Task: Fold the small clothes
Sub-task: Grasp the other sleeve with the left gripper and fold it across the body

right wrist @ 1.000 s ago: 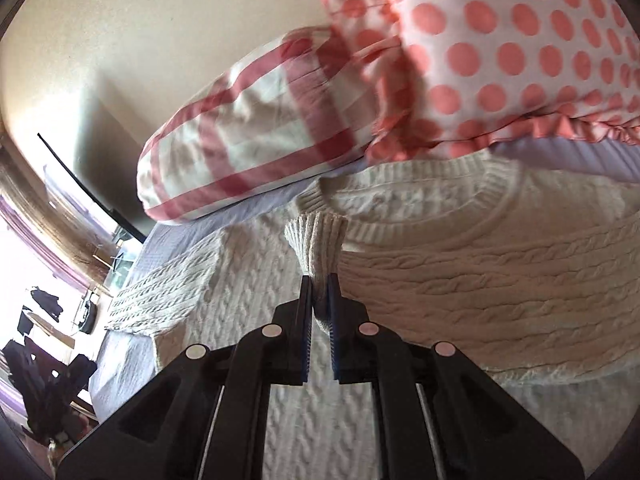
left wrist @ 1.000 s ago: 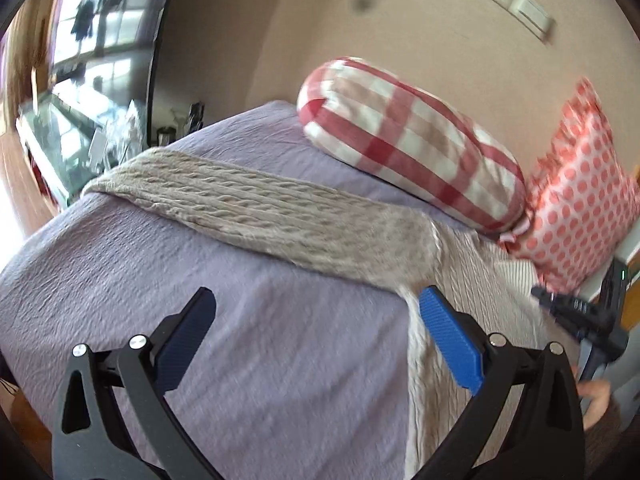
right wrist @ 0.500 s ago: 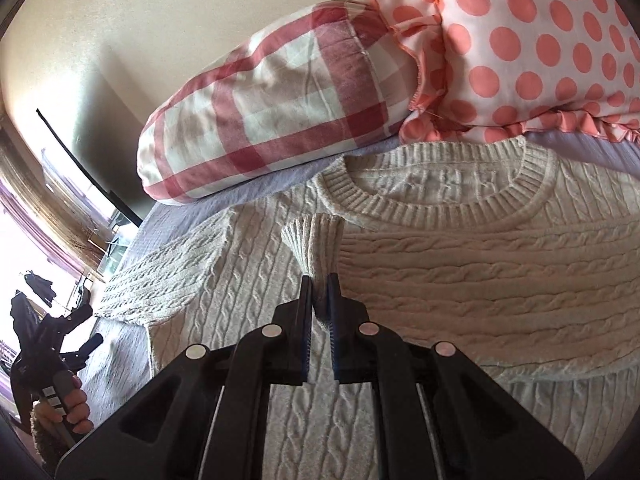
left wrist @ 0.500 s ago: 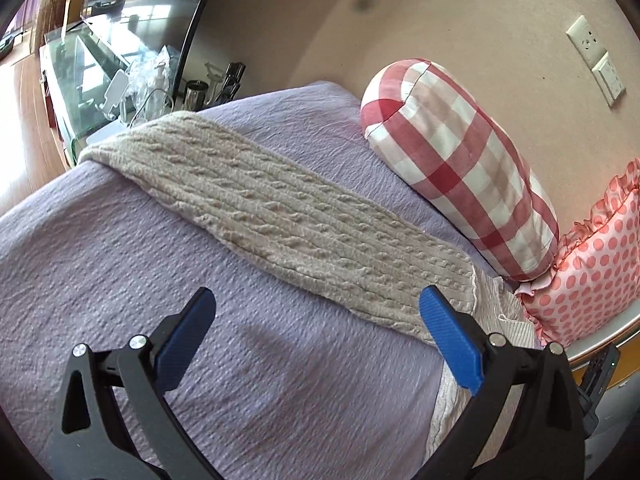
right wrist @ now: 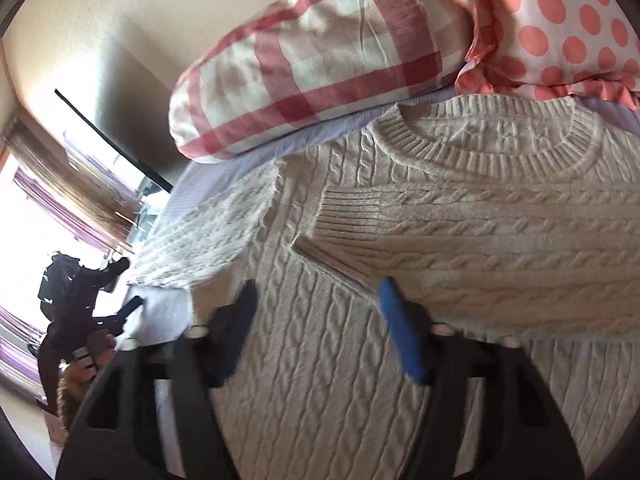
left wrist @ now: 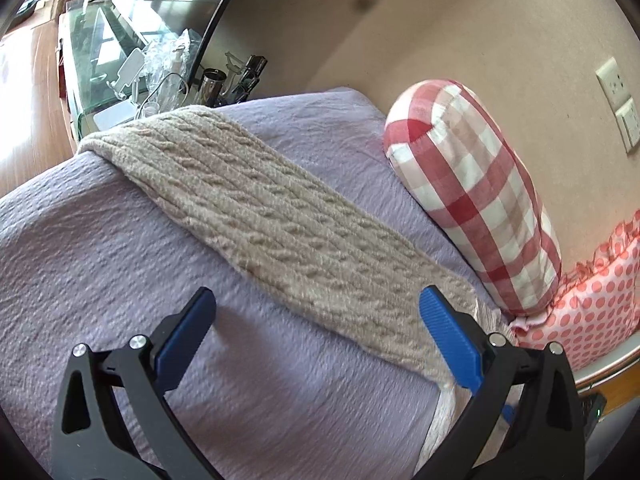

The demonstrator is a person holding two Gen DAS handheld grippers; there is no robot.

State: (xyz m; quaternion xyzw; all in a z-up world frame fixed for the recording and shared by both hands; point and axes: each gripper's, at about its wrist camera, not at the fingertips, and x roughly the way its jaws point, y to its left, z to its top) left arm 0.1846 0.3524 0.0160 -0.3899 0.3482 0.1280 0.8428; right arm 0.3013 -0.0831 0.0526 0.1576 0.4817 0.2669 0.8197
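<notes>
Since half a second ago the right gripper [right wrist: 316, 312] has let go of the cuff [right wrist: 340, 220] and spread wide; the cuff now lies flat across the sweater [right wrist: 340, 380] chest, just below the collar [right wrist: 480, 152]. The left gripper [left wrist: 316, 320] stayed wide open, empty, and has moved closer to the other sleeve [left wrist: 280, 220].

Largest first: the bed [left wrist: 100, 260], lilac cover, carries everything. The sweater lies face up on it, collar near the check pillow [right wrist: 320, 56] and dotted pillow [right wrist: 560, 32]. One sleeve is folded in over the body; the other stretches straight out to the bed edge, its far end hanging off.

Handling, as a judgement: thick cable knit, soft and floppy, light to medium weight, grippy not slippery, nothing fragile. It will sag and stretch if lifted by one point. Best holds are the ribbed cuff or a doubled edge; for the outstretched sleeve, pinch near its cuff end and carry it across.

Hard to see: the right view is motion-blurred, fingers [right wrist: 400, 332] smeared. Sweater hem is cut off below the frame. The outstretched sleeve's cuff is over the bed edge, not visible. The shoulder seam in the left view sits behind the blue pad [left wrist: 448, 336]. Left gripper shows small and dark at the far left of the right view.
</notes>
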